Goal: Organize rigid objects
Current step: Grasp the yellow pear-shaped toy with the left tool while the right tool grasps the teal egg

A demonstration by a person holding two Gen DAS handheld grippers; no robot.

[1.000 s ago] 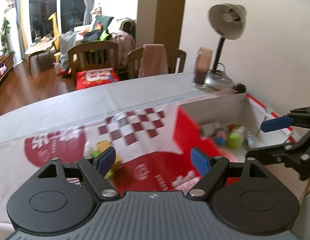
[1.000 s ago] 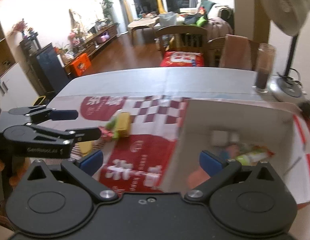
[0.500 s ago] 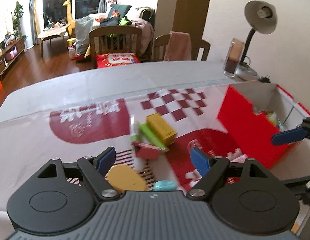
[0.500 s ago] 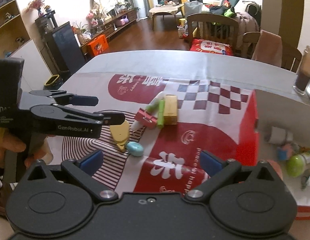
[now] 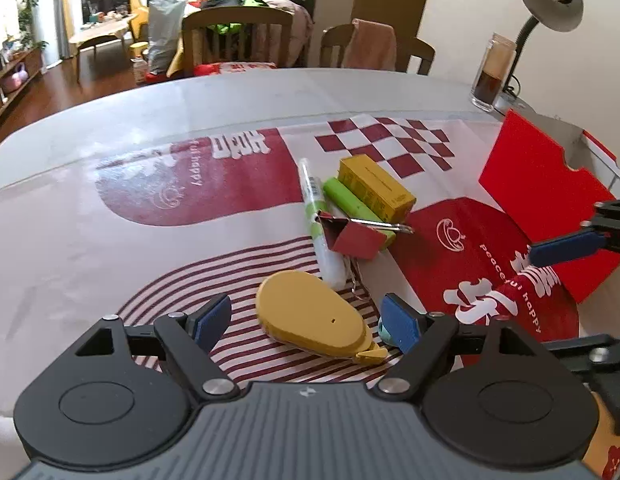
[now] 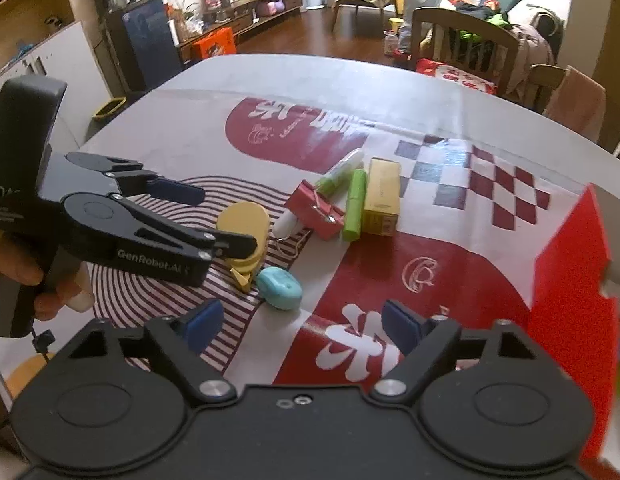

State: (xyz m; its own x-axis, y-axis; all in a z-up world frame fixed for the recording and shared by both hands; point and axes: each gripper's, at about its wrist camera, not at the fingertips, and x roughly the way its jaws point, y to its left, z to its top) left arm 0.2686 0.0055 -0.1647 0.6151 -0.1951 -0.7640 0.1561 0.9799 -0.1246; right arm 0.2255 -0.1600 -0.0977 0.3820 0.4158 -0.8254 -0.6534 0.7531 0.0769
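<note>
A flat yellow oval object [image 5: 310, 316] lies on the printed mat, right between the open jaws of my left gripper [image 5: 306, 320]. It also shows in the right wrist view [image 6: 246, 224], partly behind the left gripper [image 6: 214, 216]. Beyond it lie a red binder clip [image 5: 352, 236], a white-green pen [image 5: 316, 216], a green tube [image 5: 354, 204] and a yellow box [image 5: 374, 188]. A teal oval object [image 6: 279, 289] lies in front of my open, empty right gripper [image 6: 302, 326]. The red box [image 5: 550, 196] stands at the right.
A glass [image 5: 492, 74] and a desk lamp [image 5: 550, 0] stand at the table's far right corner. Chairs [image 5: 238, 36] stand along the far edge. The table's left edge [image 6: 122, 120] drops to the floor.
Both grippers swung left from the red box to the loose objects. My left gripper came down close over the yellow oval object. Both stayed open.
</note>
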